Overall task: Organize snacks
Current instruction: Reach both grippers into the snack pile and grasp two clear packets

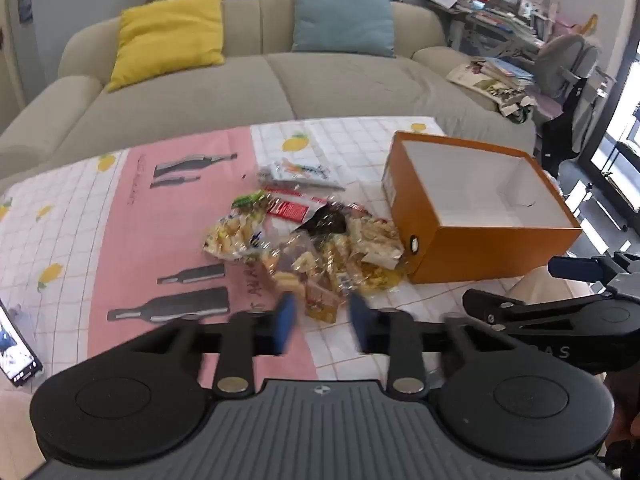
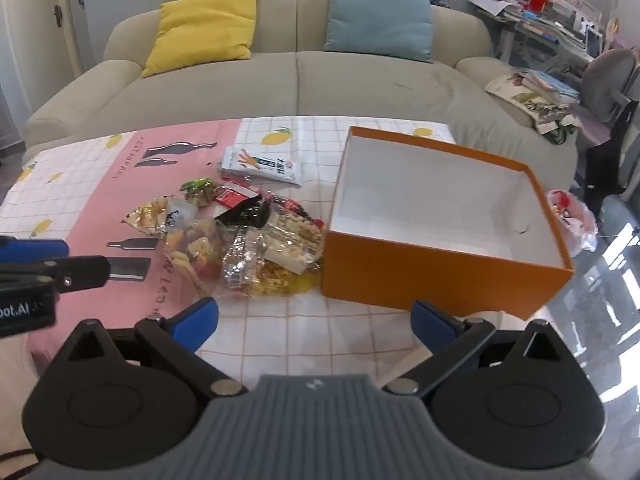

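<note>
A heap of snack packets lies mid-table, also in the right wrist view. A white packet with carrots lies apart behind the heap. An empty orange box with a white inside stands right of the heap and touches it; it also shows in the right wrist view. My left gripper is open and empty, its blue fingertips just short of the heap's near edge. My right gripper is wide open and empty, in front of the box and heap.
The table wears a pink and white lemon-print cloth. A phone lies at the left table edge. A beige sofa with yellow and teal cushions stands behind. A pink plastic bag sits right of the box. A cluttered desk stands at far right.
</note>
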`<move>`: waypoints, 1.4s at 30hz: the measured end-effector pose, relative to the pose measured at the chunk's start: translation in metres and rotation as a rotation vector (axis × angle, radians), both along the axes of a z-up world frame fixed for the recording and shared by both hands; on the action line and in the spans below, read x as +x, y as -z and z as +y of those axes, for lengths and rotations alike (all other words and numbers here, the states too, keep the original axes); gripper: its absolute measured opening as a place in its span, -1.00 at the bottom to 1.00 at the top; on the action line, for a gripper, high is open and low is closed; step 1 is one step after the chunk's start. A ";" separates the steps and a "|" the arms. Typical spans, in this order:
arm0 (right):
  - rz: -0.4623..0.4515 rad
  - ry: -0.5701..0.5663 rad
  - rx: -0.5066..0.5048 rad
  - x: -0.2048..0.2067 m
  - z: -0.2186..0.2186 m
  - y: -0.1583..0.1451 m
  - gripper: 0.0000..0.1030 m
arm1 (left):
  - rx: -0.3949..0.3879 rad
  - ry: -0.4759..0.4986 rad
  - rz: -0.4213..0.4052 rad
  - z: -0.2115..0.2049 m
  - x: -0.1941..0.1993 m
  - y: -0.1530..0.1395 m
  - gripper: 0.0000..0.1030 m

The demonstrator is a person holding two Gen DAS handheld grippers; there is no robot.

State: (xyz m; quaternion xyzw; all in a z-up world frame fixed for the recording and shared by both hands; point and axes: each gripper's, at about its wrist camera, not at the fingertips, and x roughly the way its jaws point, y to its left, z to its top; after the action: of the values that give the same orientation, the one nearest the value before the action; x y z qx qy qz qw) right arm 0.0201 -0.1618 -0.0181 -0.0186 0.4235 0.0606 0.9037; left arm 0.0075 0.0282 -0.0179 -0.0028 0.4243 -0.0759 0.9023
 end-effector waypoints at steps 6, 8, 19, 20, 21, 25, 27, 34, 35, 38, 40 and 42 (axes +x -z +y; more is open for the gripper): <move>-0.004 -0.082 0.028 0.017 0.013 0.009 0.47 | -0.092 -0.032 0.076 0.027 0.023 0.015 -0.29; 0.007 -0.101 0.043 0.029 0.018 0.019 0.42 | -0.114 -0.037 0.095 0.032 0.033 0.021 -0.06; 0.017 -0.100 0.062 0.074 0.042 0.066 0.07 | -0.121 -0.106 0.179 0.025 0.099 0.071 0.60; 0.013 -0.099 0.055 0.078 0.044 0.069 0.07 | -0.122 -0.127 0.194 0.025 0.106 0.078 0.60; 0.016 -0.098 0.055 0.081 0.046 0.072 0.08 | -0.127 -0.147 0.205 0.025 0.111 0.083 0.60; -0.003 -0.111 0.026 0.090 0.058 0.083 0.08 | -0.161 -0.213 0.239 0.026 0.127 0.098 0.66; -0.011 -0.110 0.003 0.095 0.061 0.089 0.08 | -0.171 -0.227 0.253 0.025 0.134 0.104 0.67; -0.033 -0.089 -0.072 0.105 0.072 0.110 0.02 | -0.139 -0.232 0.298 0.017 0.151 0.120 0.67; -0.041 -0.094 -0.081 0.106 0.073 0.112 0.02 | -0.131 -0.232 0.304 0.017 0.153 0.123 0.66; -0.072 -0.106 -0.119 0.108 0.077 0.114 0.01 | -0.154 -0.230 0.316 0.021 0.152 0.127 0.56; -0.075 -0.115 -0.158 0.108 0.083 0.117 0.01 | -0.151 -0.218 0.310 0.022 0.150 0.126 0.43; -0.104 -0.135 -0.204 0.106 0.088 0.119 0.01 | -0.115 -0.223 0.304 0.025 0.146 0.124 0.22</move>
State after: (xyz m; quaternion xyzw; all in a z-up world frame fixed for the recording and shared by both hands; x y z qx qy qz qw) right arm 0.1260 -0.0737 -0.1367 -0.1420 0.3778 0.0767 0.9117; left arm 0.1536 0.0529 -0.1414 -0.1129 0.5476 0.0014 0.8291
